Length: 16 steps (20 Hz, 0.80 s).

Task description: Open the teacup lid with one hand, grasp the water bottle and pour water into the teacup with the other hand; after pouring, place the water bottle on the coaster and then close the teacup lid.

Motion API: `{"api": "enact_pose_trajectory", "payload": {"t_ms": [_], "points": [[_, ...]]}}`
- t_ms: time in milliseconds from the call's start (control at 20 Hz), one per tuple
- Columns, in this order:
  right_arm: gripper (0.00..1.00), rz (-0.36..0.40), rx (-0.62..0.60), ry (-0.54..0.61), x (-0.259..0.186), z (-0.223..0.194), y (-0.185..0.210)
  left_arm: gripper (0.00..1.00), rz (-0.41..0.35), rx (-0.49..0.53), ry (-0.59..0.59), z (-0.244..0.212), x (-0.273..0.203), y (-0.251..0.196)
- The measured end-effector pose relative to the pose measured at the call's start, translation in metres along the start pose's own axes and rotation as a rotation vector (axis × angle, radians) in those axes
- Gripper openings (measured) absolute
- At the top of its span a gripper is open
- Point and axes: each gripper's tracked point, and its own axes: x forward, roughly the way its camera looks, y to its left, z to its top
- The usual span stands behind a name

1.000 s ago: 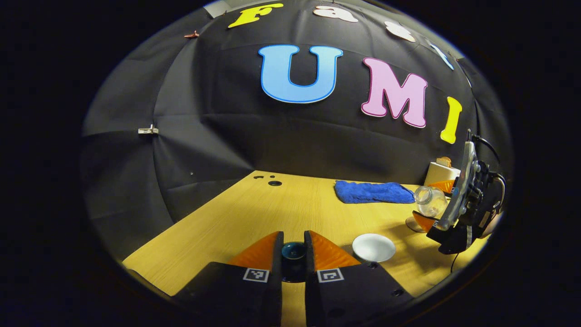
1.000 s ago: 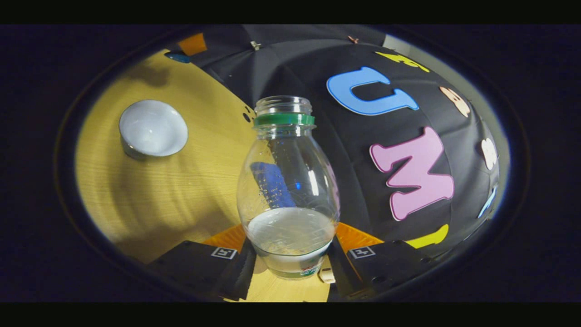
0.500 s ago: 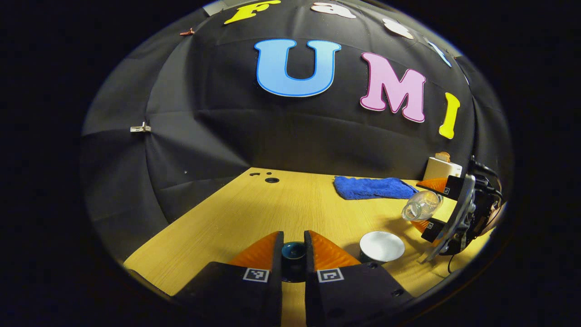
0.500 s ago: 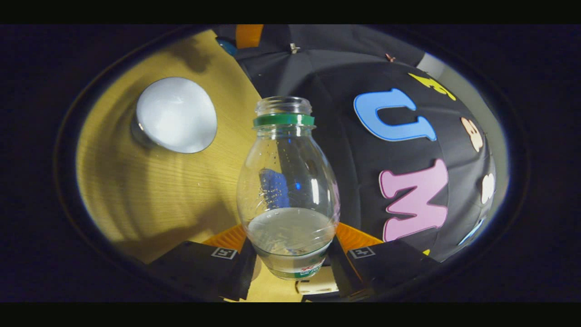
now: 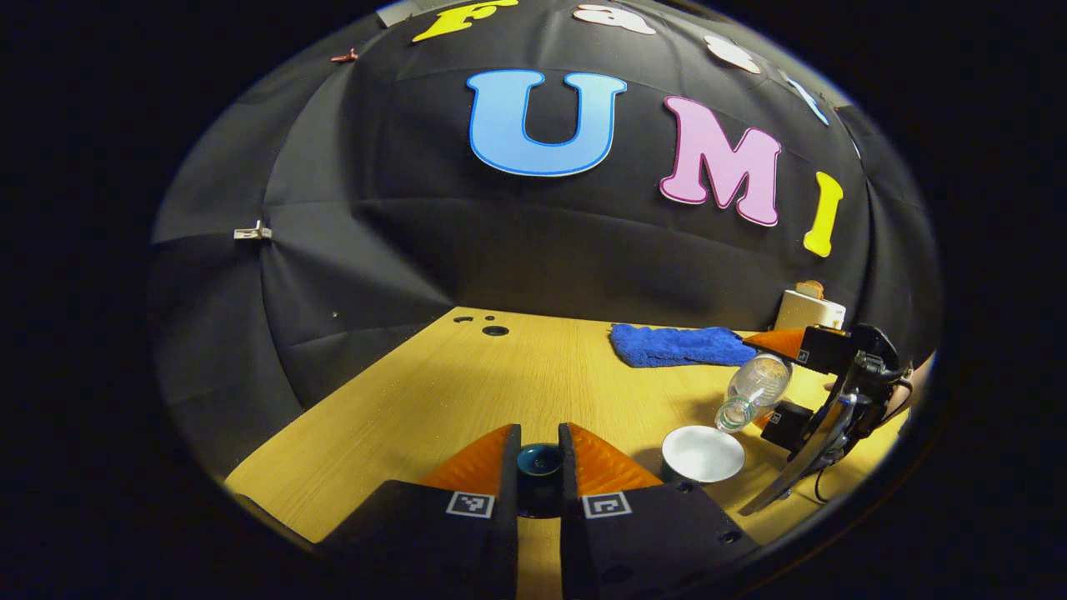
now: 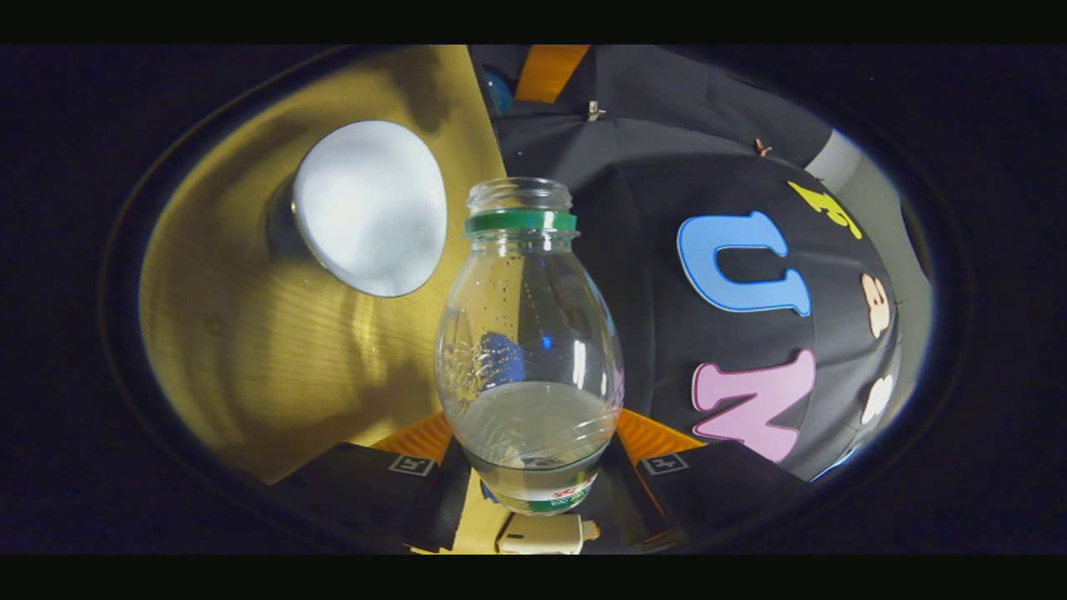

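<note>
My left gripper (image 5: 539, 435) is shut on the dark teal teacup lid (image 5: 538, 461) and holds it just above the table, left of the open teacup (image 5: 703, 454). The cup shows a white inside and appears again at upper left in the right gripper view as the teacup (image 6: 371, 208). My right gripper (image 6: 533, 443) is shut on a clear water bottle (image 6: 529, 350) with a green neck ring, no cap and some water inside. From the left gripper view, the right gripper (image 5: 777, 379) tips the bottle (image 5: 750, 390) mouth-down, its mouth just above the cup's far rim.
A blue cloth (image 5: 675, 344) lies at the back of the wooden table (image 5: 500, 383), with a white box-like object (image 5: 809, 310) at the back right. Small holes (image 5: 495, 330) mark the table's far left. The black booth wall closes the back and left.
The right gripper has tilted the bottle further over and brought its mouth down to the cup's rim. The left gripper and lid have hardly moved.
</note>
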Motion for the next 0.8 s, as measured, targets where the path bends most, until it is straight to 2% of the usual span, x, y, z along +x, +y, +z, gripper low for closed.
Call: {"api": "enact_pose_trajectory", "payload": {"t_ms": [200, 250, 300, 450, 500, 600, 650, 800], "points": [[0.73, 0.001, -0.052, -0.01, 0.0075, -0.0033, -0.0006, 0.24, 0.007, 0.002, 0.009, -0.0045, -0.0018, 0.0061], [0.73, -0.002, -0.068, -0.013, 0.0066, -0.0041, -0.0016, 0.2, 0.007, 0.004, 0.012, -0.0059, -0.0025, 0.0065], [0.74, -0.005, -0.081, -0.018, 0.0067, -0.0065, -0.0019, 0.24, 0.007, 0.004, 0.013, -0.0065, -0.0032, 0.0072], [0.74, -0.03, -0.128, -0.035, 0.0088, -0.0049, -0.005, 0.24, 0.009, 0.004, 0.01, -0.005, -0.0032, 0.0075], [0.74, -0.032, -0.135, -0.039, 0.0087, -0.0048, -0.0051, 0.2, 0.008, 0.004, 0.009, -0.0045, -0.0037, 0.0071], [0.7, -0.032, -0.159, -0.058, 0.0075, -0.003, -0.0068, 0.24, 0.007, 0.005, 0.009, -0.0042, -0.0055, 0.0068], [0.74, -0.037, -0.175, -0.072, 0.0074, -0.0014, -0.0088, 0.24, 0.006, 0.005, 0.009, -0.0044, -0.0059, 0.0072], [0.74, -0.046, -0.208, -0.08, 0.0116, -0.005, -0.0087, 0.24, 0.008, 0.001, 0.007, -0.0038, -0.0092, 0.0079]]}}
